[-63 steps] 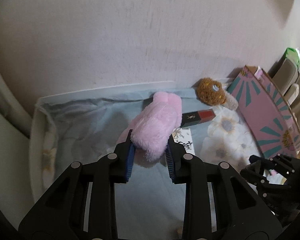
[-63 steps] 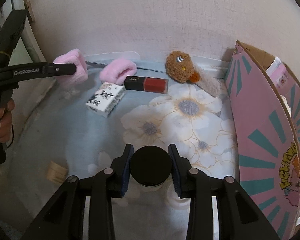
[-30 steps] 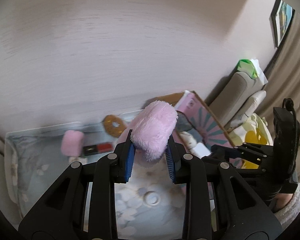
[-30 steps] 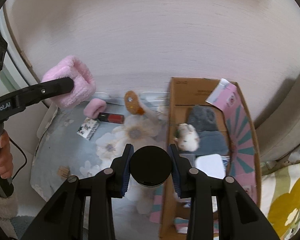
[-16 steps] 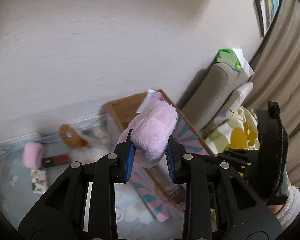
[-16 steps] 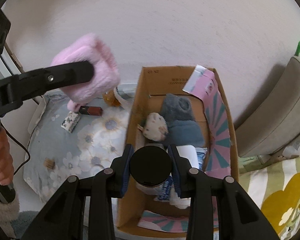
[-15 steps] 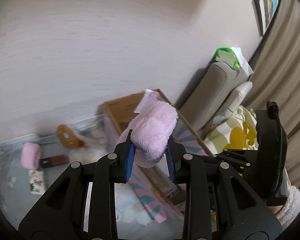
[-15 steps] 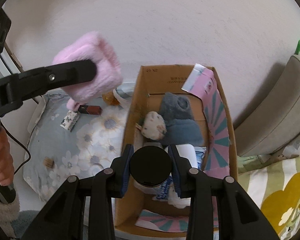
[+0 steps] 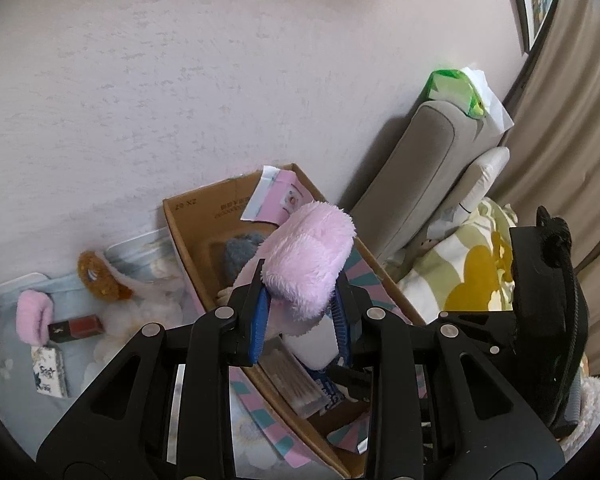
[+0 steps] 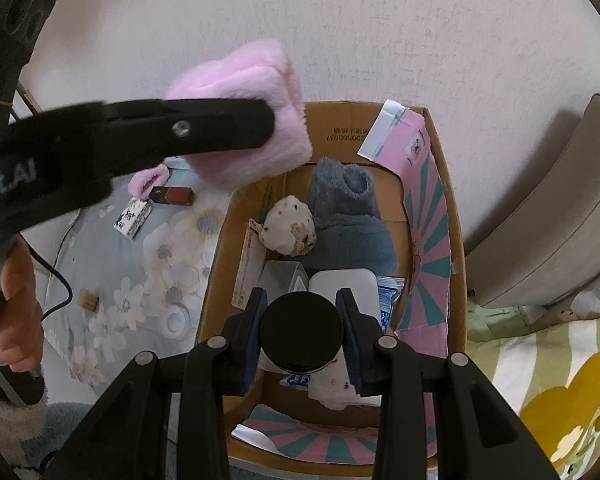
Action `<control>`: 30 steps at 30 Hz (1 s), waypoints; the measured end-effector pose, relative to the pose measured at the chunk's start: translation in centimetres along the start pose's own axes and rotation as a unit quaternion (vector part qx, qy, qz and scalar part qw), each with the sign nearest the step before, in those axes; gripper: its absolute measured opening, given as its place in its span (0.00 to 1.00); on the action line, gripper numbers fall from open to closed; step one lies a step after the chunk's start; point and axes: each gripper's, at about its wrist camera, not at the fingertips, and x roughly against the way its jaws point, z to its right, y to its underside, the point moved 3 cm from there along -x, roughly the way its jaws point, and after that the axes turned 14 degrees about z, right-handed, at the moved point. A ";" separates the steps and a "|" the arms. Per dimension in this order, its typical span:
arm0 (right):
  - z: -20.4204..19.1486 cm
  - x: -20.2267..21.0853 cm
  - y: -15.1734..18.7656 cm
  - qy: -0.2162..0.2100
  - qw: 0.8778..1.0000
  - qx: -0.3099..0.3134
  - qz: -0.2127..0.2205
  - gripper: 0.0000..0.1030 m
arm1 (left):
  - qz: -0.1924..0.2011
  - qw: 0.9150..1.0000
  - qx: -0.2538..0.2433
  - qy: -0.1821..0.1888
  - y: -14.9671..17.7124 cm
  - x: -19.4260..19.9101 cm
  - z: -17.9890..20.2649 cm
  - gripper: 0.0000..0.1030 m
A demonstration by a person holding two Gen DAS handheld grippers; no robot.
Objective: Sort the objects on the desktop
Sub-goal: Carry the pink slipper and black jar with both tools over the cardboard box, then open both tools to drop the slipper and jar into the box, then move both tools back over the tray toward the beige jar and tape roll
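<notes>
Plainly, everything sits around the cardboard box [image 10: 332, 120], whose near end is hidden behind the right gripper [image 10: 302, 334]. That gripper is clamped on a black-lidded jar [image 10: 302, 336] above the box's near half; only the lid shows. Above the box's left wall, the left gripper [image 9: 300, 316] squeezes a pink plush piece [image 9: 308, 260] (what it is stays unclear). Left of the box, on the floral cloth [image 10: 112, 264], lie a second pink plush piece [image 9: 34, 314], half covered in the right view, and a red carton [image 10: 172, 195].

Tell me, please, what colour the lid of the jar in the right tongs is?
Black: the jar's lid is plain black, seen best in the right wrist view.
</notes>
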 end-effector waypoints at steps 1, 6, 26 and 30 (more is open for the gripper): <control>0.1 0.0 0.0 -0.001 1.000 0.001 -0.001 0.31 | -0.002 1.000 0.000 -0.002 0.1 -0.2 0.1 0.24; 0.9 -0.4 0.0 -0.002 1.000 -0.003 -0.010 0.32 | -0.018 1.000 0.002 -0.010 0.4 -1.4 0.3 0.24; 1.1 -1.0 -0.2 0.018 1.000 -0.007 0.015 0.72 | 0.006 0.998 0.005 -0.056 0.0 0.5 -0.4 0.99; 0.0 -0.9 -0.6 0.020 1.000 0.002 0.022 0.72 | 0.015 0.998 0.003 -0.058 0.1 1.9 -0.8 0.99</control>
